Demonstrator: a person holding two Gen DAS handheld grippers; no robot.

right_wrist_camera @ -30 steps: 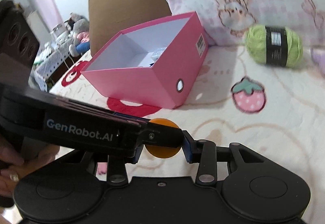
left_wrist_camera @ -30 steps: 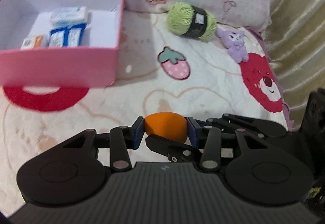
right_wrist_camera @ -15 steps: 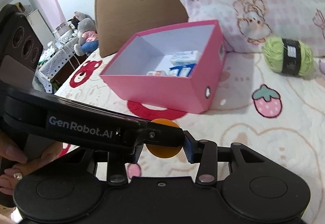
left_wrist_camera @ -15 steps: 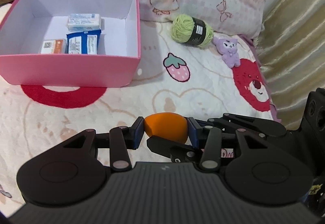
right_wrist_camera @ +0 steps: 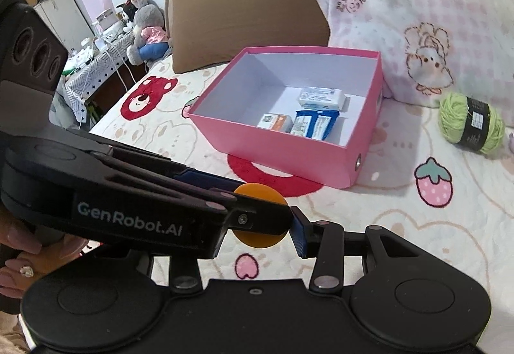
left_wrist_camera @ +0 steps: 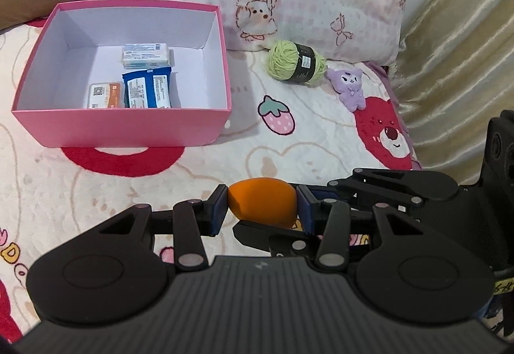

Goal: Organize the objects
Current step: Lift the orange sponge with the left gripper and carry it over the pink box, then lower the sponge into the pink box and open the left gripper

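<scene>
We have both tongs pinched on one orange ball point(left_wrist_camera: 261, 203): left tongs point(left_wrist_camera: 261, 207) grip it side to side, right tongs point(right_wrist_camera: 266, 220) cross in from the other side, narrow, on the same ball. It hangs above the bed point(left_wrist_camera: 106, 193), short of the pink box point(left_wrist_camera: 122, 129), which holds three packets point(left_wrist_camera: 146, 77).

Risks as we judge them:
- Smooth round ball, two crossed grips. If one hand drifts, it may squirt out and roll across the blanket.
- Crossed tongs could jam or knock each other on release.
- Coming in low could clip the box's near wall and shove the box.
- Yarn point(left_wrist_camera: 295, 63) and purple toy point(left_wrist_camera: 348, 87) wait, well apart.
</scene>
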